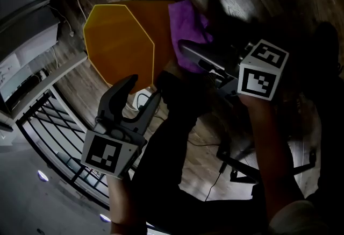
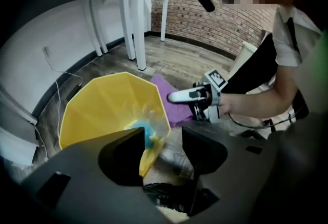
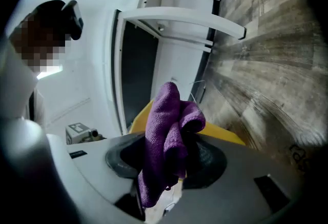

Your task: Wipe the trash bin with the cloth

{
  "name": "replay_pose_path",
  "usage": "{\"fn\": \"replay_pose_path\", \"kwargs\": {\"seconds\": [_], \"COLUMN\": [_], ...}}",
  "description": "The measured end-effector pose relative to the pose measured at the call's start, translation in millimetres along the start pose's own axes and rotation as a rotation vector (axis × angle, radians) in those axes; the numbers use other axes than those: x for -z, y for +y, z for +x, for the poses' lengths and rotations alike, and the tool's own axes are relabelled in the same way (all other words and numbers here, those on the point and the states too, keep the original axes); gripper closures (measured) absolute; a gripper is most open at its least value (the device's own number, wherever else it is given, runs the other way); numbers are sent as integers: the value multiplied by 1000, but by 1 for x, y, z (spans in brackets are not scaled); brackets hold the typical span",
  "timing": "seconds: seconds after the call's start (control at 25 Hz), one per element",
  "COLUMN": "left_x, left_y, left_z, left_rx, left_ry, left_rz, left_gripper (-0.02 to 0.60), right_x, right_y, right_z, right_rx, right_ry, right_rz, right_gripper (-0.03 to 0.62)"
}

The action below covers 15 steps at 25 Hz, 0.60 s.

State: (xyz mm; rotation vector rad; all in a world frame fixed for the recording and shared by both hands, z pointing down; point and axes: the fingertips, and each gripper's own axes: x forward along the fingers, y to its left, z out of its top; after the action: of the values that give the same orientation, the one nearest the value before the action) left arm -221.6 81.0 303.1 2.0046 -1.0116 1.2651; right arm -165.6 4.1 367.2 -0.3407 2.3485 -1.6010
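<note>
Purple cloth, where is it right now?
The purple cloth is pinched in the right gripper, as the right gripper view shows. In the head view it sits top middle, by the right side of the yellow trash bin.

Grey wood-plank floor; a red brick wall at the back — white desk legs before it; a pale wall alongside.

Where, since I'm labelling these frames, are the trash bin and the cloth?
trash bin [image 2: 102, 105]: left gripper view, on its yellow inner wall.
cloth [image 3: 164, 125]: right gripper view, on the purple fold between the jaws.
</note>
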Motion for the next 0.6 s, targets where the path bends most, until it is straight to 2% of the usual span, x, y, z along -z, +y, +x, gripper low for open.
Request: {"fn": "replay_pose_path", "kwargs": {"seconds": [0.12, 0.2, 0.28, 0.44, 0.6], "left_x": [14, 22, 26, 30, 28], "left_y": [-4, -4, -1, 5, 4], "left_z": [8, 14, 20, 23, 26], "left_rx": [17, 23, 17, -17, -26], "left_ry": [47, 69, 83, 105, 124], "left_rz": [25, 34, 33, 18, 51], "left_gripper": [367, 367, 367, 368, 377], "right_x": [-9, -6, 1, 17, 24], "right_y": [37, 62, 76, 72, 60], "right_z": [-6, -4, 1, 9, 10], "right_rx": [-129, -227, -283, -264, -227], "right_ry": [-28, 1, 37, 51, 52], "right_rz": [-17, -40, -63, -35, -19], "right_gripper": [411, 411, 411, 411, 411]}}
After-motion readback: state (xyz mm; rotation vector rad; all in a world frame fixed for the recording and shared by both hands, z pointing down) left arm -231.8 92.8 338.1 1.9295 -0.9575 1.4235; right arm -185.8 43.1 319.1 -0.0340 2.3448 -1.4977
